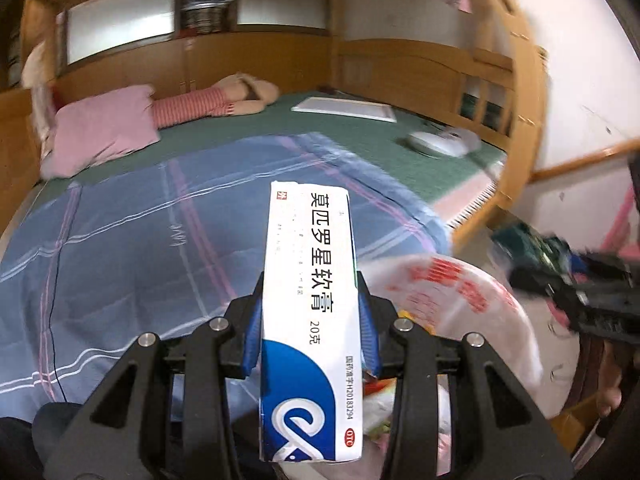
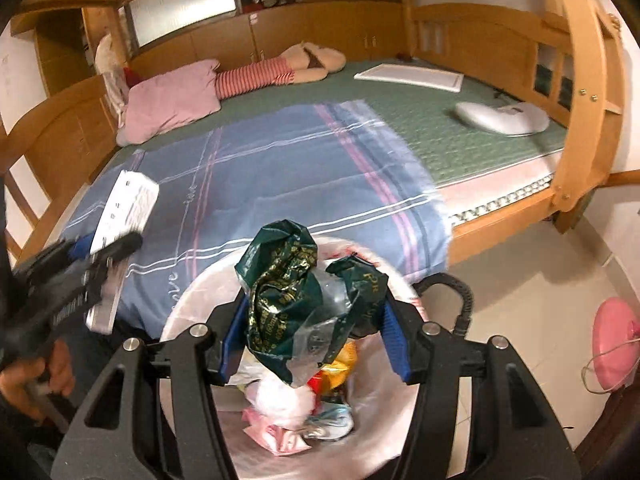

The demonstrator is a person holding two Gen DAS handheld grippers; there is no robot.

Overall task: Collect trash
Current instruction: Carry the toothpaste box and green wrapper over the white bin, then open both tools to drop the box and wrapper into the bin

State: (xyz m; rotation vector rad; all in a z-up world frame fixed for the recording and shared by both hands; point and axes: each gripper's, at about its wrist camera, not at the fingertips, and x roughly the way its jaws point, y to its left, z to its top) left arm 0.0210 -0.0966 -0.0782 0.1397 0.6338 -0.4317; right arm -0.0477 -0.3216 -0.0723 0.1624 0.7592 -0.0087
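Bin [image 2: 192, 312] before bed [image 2: 500, 236]; pillow [image 2: 172, 100] on bed

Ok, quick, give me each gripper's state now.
Left gripper: closed on the white-and-blue ointment box.
Right gripper: closed on the crumpled dark green wrapper.

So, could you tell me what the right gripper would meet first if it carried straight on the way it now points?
Probably the lined trash bin just below it. The right gripper, shut on a crumpled dark green wrapper, points down at the bin's open mouth and the trash inside; the blue blanket lies beyond, though depth is unclear.
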